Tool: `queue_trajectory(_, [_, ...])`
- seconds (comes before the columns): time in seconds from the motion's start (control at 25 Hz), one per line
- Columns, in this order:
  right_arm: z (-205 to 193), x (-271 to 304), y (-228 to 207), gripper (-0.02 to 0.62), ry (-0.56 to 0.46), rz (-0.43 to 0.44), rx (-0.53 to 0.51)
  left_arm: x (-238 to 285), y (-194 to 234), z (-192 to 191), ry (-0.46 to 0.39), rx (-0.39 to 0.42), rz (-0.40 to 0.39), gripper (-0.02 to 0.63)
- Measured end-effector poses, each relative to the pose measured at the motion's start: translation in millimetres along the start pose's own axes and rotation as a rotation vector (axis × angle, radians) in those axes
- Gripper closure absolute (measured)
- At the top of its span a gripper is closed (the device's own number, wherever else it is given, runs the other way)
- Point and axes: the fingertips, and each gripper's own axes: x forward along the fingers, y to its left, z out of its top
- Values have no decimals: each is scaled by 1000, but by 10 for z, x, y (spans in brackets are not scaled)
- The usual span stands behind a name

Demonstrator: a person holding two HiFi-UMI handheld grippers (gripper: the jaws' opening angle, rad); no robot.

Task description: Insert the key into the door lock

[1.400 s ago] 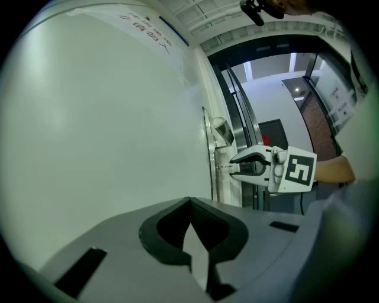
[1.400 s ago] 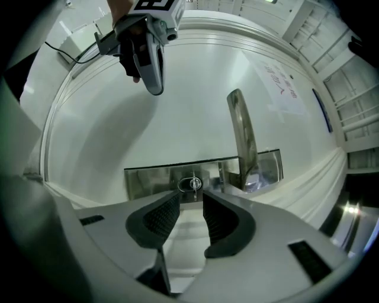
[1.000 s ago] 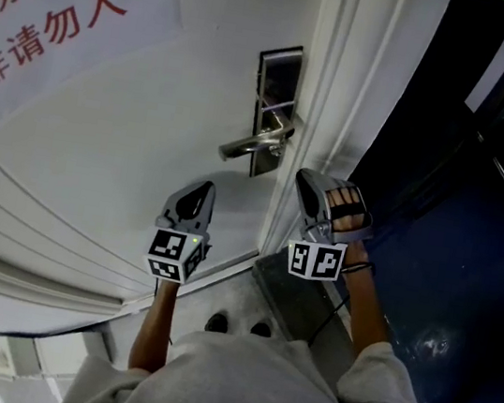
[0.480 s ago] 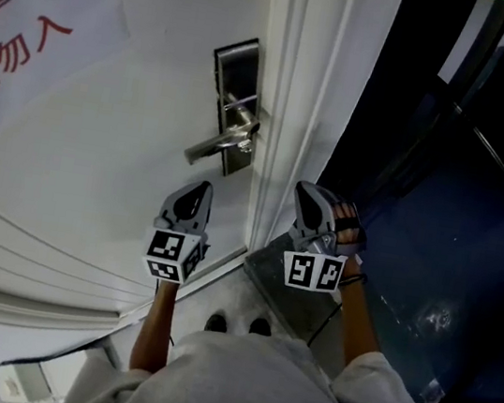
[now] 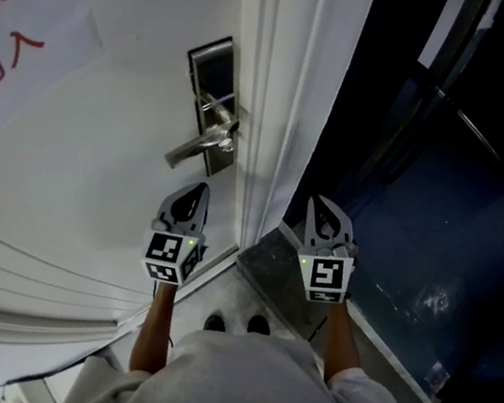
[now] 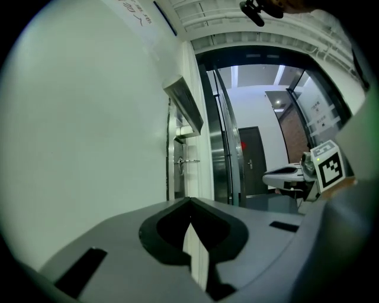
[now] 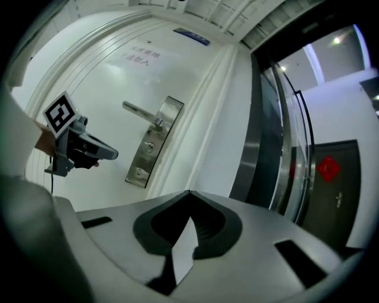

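The steel lock plate [image 5: 210, 94] with its lever handle [image 5: 194, 146] sits near the white door's edge, ahead of both grippers. My left gripper [image 5: 199, 189] points at the door just below the handle, jaws shut and empty. My right gripper [image 5: 321, 204] is level with it, right of the door frame, and is also shut with nothing in it. In the right gripper view the lock plate [image 7: 154, 142] shows its keyhole, with the left gripper [image 7: 103, 152] beside it. The left gripper view sees the lock [image 6: 180, 160] edge-on. No key shows in any view.
A white sheet with red characters [image 5: 3, 5] hangs on the door at upper left. The white door frame [image 5: 281, 106] runs between the grippers. Right of it are dark glass panels and a dark blue floor [image 5: 418, 232]. The person's shoes [image 5: 233, 322] stand at the threshold.
The right gripper has rolled so that its marker cube faces up, and has drifted right of the door frame. The lock has slid left in the head view.
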Motion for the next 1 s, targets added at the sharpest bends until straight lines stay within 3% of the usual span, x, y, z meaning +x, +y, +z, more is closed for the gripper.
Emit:
queue_trajectory(0.2, [-209,-217,-255,572,37,-84,139,80,-122,-44,6,-7,-36,589])
queue_trajectory(0.48, [-455,-528,-551,572,91,-174,174,173,-281,-139,22,-9,-82,589])
queue_trajectory(1.0, [-633,-703,-670,574,131,-213,185,234,-462,-170,36,-7,-110,589])
